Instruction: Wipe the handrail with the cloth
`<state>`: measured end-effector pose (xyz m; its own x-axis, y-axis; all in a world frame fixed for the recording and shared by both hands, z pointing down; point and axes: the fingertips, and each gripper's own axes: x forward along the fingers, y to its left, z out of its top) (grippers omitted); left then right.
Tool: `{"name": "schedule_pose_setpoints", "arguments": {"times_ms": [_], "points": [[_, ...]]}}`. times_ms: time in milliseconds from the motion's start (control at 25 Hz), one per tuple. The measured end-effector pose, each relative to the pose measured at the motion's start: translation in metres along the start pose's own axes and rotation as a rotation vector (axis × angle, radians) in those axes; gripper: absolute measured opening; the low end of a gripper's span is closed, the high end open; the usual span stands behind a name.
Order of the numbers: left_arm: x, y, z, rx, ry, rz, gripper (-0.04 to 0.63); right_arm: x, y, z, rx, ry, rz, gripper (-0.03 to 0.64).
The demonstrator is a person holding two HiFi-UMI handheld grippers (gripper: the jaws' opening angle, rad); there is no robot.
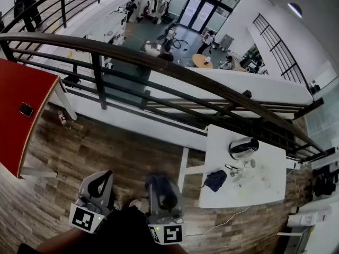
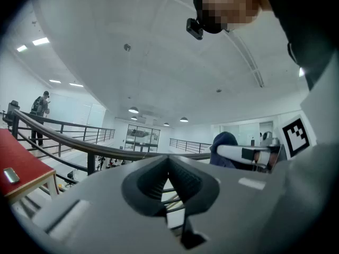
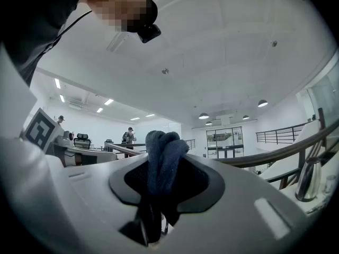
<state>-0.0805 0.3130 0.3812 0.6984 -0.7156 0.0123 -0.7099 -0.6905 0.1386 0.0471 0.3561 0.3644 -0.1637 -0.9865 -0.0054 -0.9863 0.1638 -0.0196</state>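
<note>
Left gripper [image 1: 104, 179]: low in front of the person, over the wooden floor [image 1: 116, 147]; jaws pressed together, nothing between them.
Right gripper [image 1: 162, 196]: just beside the left one; jaws pinching the cloth [image 1: 157, 183].
Cloth: dark blue, bunched, standing up past the jaw tips; well apart from the handrail [image 1: 106, 46].
White table [image 1: 218, 142]: right of the grippers, farther off; a dark rag [image 1: 215, 180] at its left edge, a shiny kettle [image 1: 243, 148] toward its far edge.
Red table [image 1: 29, 83]: far left.
Handrail: dark, curving across beyond both tables, touched by neither gripper.
</note>
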Motion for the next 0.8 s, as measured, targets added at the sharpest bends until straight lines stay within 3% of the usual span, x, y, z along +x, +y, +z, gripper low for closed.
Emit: {"name": "schedule_pose_setpoints", "arguments": {"times_ms": [400,600,800], "points": [[-0.002,-0.009,0.002,0.013,-0.02,0.038,-0.003,-0.016,-0.013,0.005,0.038,-0.026,0.026,0.126],[-0.004,-0.019,-0.008,0.022,0.034,0.067,-0.003,-0.024,-0.025,-0.001,0.063,-0.014,0.047,0.132],[0.0,-0.035,-0.01,0.053,0.005,0.076,-0.003,-0.024,-0.035,-0.007,0.063,-0.013,0.081,0.133]]}}
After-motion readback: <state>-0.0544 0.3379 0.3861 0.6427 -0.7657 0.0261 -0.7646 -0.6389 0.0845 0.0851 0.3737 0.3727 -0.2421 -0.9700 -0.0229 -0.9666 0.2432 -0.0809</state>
